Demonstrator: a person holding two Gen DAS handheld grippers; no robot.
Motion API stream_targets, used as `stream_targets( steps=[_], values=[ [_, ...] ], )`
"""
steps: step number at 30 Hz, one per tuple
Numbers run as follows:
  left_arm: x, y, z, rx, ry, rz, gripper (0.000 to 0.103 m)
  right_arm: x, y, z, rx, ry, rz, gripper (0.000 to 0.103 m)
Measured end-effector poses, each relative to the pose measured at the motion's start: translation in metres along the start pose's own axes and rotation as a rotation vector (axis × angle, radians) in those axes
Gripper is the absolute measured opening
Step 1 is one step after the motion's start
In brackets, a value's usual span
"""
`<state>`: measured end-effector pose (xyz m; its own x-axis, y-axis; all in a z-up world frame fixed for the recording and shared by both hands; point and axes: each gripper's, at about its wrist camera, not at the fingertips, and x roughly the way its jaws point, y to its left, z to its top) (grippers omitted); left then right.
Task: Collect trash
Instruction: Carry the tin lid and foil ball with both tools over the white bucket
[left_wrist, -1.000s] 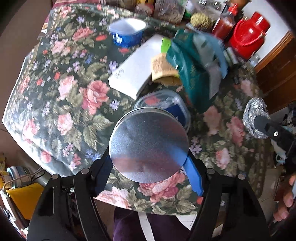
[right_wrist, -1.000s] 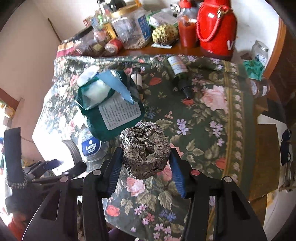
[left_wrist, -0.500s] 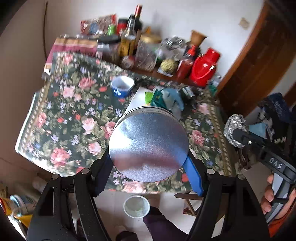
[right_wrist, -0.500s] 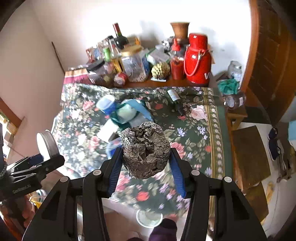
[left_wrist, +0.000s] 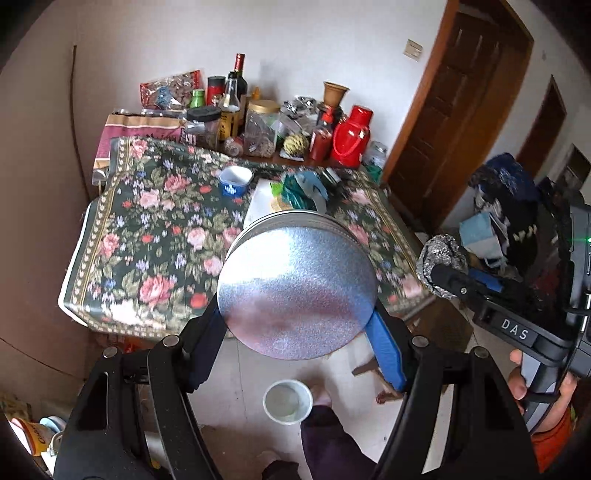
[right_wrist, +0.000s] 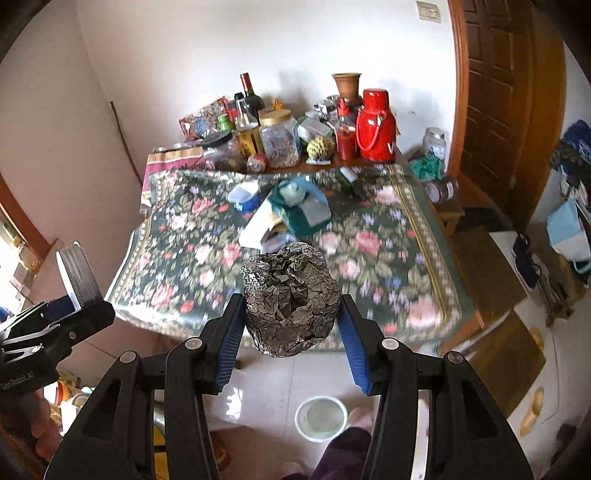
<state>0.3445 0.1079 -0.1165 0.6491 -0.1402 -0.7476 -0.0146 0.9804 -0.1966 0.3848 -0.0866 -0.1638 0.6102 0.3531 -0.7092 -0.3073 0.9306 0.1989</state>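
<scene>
My left gripper (left_wrist: 297, 325) is shut on a round silver tin lid (left_wrist: 297, 291), its flat face toward the camera, held up in the air off the table. My right gripper (right_wrist: 291, 325) is shut on a crumpled ball of aluminium foil (right_wrist: 291, 299). In the left wrist view the foil ball (left_wrist: 441, 258) shows at the right in the other gripper. In the right wrist view the tin lid (right_wrist: 79, 275) shows edge-on at the left. A small white bin (left_wrist: 287, 401) (right_wrist: 320, 419) stands on the floor below both grippers, beside a person's foot.
The table with the floral cloth (left_wrist: 155, 236) carries a blue cup (left_wrist: 235, 181), a white box (left_wrist: 260, 206) and a green packet (left_wrist: 303, 188). Bottles, jars and a red thermos (right_wrist: 375, 127) line the back edge. A wooden door (right_wrist: 498, 92) is at the right.
Both grippers have risen and pulled back from the table with the lid and the foil ball still in them. The floor and the white bin have come into view.
</scene>
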Motion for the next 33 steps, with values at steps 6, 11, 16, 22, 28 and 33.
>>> stream_targets(
  steps=[6,11,16,22,28,33],
  values=[
    [-0.001,-0.003,-0.032,0.021,0.06,-0.019,0.071,-0.003,0.002,-0.038,0.022,0.055,-0.021,0.047],
    [0.011,-0.006,-0.056,0.015,0.109,-0.027,0.071,0.013,-0.006,-0.066,0.038,0.127,-0.037,0.047],
    [0.05,-0.007,-0.085,-0.012,0.188,-0.017,0.07,0.044,-0.02,-0.091,0.029,0.197,-0.034,0.047],
    [0.115,-0.002,-0.126,-0.044,0.273,-0.003,0.07,0.096,-0.039,-0.124,0.002,0.275,-0.018,0.047],
    [0.189,0.015,-0.18,-0.083,0.335,0.034,0.07,0.174,-0.062,-0.178,-0.015,0.36,0.014,0.047],
    [0.245,0.036,-0.224,-0.123,0.379,0.06,0.07,0.238,-0.078,-0.221,-0.014,0.426,0.034,0.047]
  ],
)
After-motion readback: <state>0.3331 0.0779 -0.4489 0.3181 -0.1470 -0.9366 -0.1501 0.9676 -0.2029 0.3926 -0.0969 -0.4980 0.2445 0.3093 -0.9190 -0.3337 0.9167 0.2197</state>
